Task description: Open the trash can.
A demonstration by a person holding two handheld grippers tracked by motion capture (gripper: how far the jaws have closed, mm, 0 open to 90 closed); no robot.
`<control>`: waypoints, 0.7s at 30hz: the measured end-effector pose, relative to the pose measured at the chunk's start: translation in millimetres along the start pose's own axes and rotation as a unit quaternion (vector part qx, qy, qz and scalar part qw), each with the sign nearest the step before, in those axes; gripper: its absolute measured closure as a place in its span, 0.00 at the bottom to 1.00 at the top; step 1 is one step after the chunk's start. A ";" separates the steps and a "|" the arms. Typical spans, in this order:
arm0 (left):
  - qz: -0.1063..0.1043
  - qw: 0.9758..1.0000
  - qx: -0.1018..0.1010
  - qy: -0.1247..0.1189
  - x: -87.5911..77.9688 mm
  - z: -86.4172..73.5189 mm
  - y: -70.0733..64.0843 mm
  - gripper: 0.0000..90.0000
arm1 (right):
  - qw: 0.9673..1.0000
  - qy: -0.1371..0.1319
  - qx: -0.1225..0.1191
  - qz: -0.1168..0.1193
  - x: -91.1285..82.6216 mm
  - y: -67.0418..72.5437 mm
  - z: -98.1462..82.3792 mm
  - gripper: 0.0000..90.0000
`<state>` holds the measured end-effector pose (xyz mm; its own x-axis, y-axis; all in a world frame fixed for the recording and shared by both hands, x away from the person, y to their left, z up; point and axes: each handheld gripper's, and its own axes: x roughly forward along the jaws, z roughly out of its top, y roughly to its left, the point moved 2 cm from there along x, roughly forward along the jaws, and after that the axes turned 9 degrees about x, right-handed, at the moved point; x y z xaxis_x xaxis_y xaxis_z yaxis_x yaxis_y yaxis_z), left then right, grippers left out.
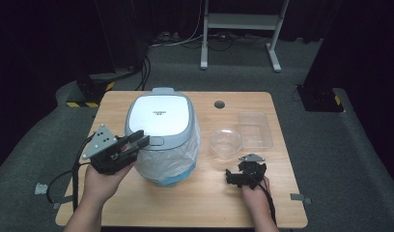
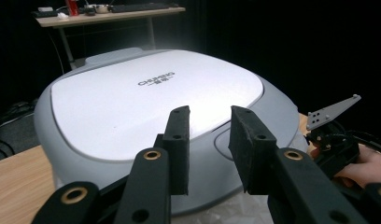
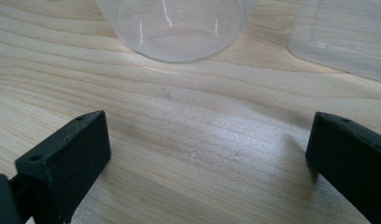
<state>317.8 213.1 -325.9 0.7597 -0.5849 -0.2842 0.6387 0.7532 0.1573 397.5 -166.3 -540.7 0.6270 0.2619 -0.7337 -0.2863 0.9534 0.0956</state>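
Grey-lidded bin [image 1: 160, 126]: left hand-held gripper [image 1: 135, 143] at its lid front, jaws narrowed on nothing, poised for the latch [image 2: 228, 140]; right hand-held gripper [image 1: 238, 175] rests released on worktop [image 1: 204, 198].

The bin's [image 1: 159, 118] white bag [image 1: 173, 162] hides its body; its lid lettering is too small to read (high view), and the clear bowl [image 3: 174, 28] is cropped at the top.

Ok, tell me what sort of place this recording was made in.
Probably a lab or studio set up for recording, not a home. A lone wooden table stands on grey carpet ringed by black curtains, cables trail across the floor behind it, and a white metal stand sits at the back.
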 end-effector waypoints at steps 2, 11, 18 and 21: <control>-0.001 1.000 0.003 -0.003 2.4 1.0 -2.5 0.81 | 1.000 0.000 0.000 0.000 0.0 0.0 0.0 0.00; -0.014 1.000 0.007 -0.001 7.6 2.1 -9.0 0.86 | 1.000 0.000 0.000 0.000 0.0 0.0 0.0 0.00; -0.018 1.000 0.012 -0.002 11.2 2.3 -14.2 0.88 | 1.000 0.000 0.000 0.000 0.0 0.0 0.0 0.00; -0.015 1.000 0.015 -0.003 12.5 2.5 -15.5 0.90 | 1.000 0.000 0.000 0.000 0.0 0.0 0.0 0.00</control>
<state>317.7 193.3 -329.5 0.7402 -0.6093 -0.2844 0.6651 0.7257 0.1763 397.5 -166.3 -540.7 0.6273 0.2623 -0.7333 -0.2872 0.9531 0.0953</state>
